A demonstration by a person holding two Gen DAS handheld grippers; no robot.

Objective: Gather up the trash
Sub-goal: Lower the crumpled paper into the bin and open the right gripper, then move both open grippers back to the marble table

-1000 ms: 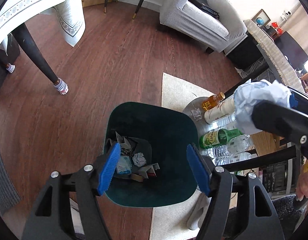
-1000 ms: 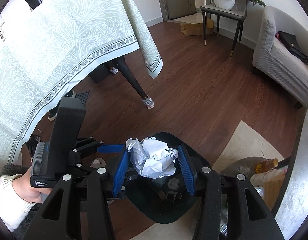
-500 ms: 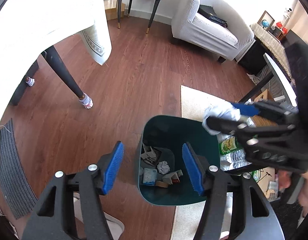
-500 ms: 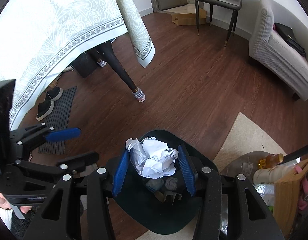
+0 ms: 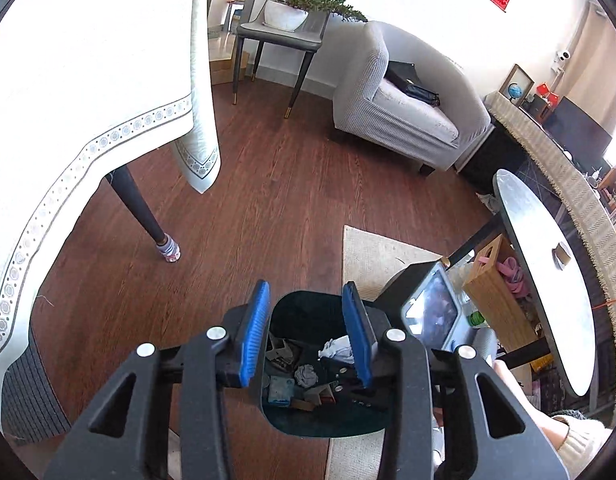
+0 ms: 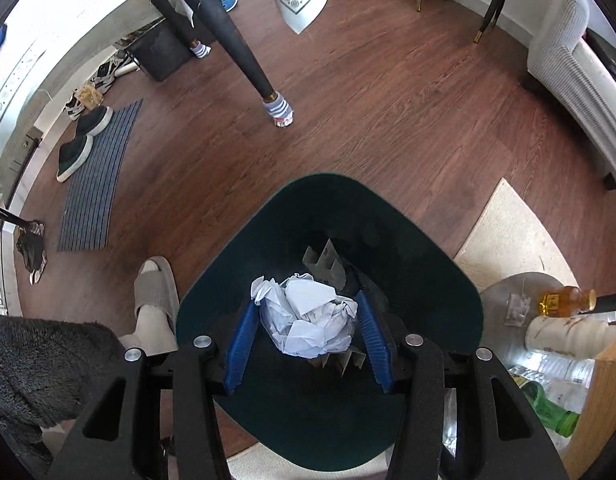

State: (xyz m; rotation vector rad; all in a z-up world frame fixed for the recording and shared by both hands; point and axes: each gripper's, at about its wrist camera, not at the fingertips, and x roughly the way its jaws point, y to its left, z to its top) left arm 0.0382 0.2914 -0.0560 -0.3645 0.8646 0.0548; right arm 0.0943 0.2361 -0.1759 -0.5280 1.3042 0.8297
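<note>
A dark green trash bin (image 6: pixel 408 248) stands on the wood floor with paper scraps and packaging at its bottom. My right gripper (image 6: pixel 307 302) points steeply down over the bin's mouth, shut on a crumpled white paper ball (image 6: pixel 308 320). In the left wrist view the bin (image 5: pixel 328 424) lies below my left gripper (image 5: pixel 305 286). Its blue pads (image 5: pixel 254 332) are closing with nothing between them. The right gripper's body (image 5: pixel 428 312) reaches into the bin from the right, and a bit of the paper ball (image 5: pixel 338 346) shows there.
A table with a white cloth (image 5: pixel 88 100) and a sock-footed leg (image 6: pixel 278 112) stands to the left. A grey armchair (image 5: pixel 408 120) is at the back. A beige rug (image 6: pixel 508 232), a low round table with bottles (image 6: pixel 564 300), a doormat with shoes (image 6: pixel 92 176) and a person's slippered foot (image 6: pixel 154 292) surround the bin.
My left gripper has risen and tilted up from the bin, its jaws narrowing. My right gripper has sunk with the paper ball towards the bin's mouth.
</note>
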